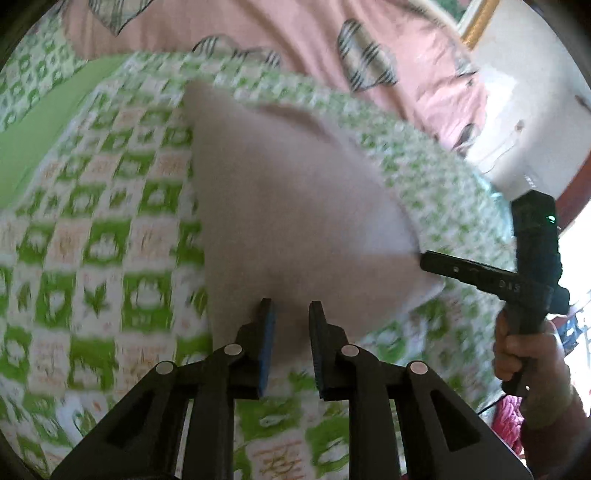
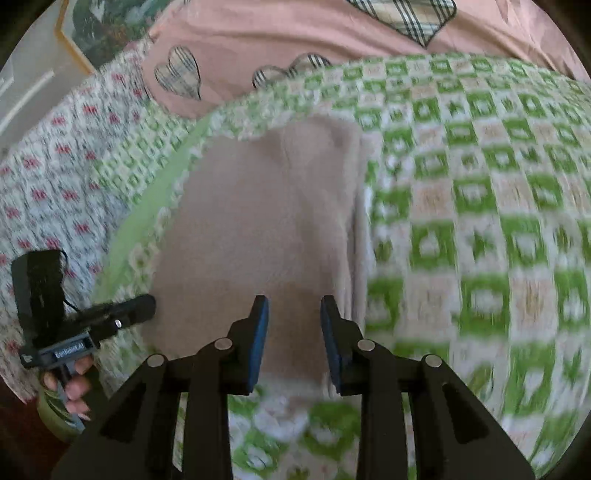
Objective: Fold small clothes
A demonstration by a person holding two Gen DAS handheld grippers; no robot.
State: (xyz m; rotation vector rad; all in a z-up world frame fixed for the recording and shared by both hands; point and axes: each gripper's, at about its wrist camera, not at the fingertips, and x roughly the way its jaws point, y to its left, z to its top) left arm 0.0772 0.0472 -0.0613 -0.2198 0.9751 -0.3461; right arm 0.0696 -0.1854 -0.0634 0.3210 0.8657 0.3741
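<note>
A small pale pink-beige fleece garment (image 1: 291, 206) lies flat on a green-and-white checked quilt (image 1: 92, 236). It also shows in the right wrist view (image 2: 266, 221). My left gripper (image 1: 291, 306) is open, its fingertips over the garment's near edge. My right gripper (image 2: 294, 302) is open, hovering over the garment's near edge. The right gripper also shows from the side in the left wrist view (image 1: 428, 260), at the garment's right corner. The left gripper also shows in the right wrist view (image 2: 147, 304), at the garment's left edge. Both views are motion-blurred.
A pink blanket with plaid hearts (image 1: 295, 33) lies beyond the quilt. A white floral sheet (image 2: 48, 177) lies to the left in the right wrist view. A framed picture (image 2: 99, 33) and a white wall stand behind. The quilt (image 2: 480, 221) spreads wide to the right.
</note>
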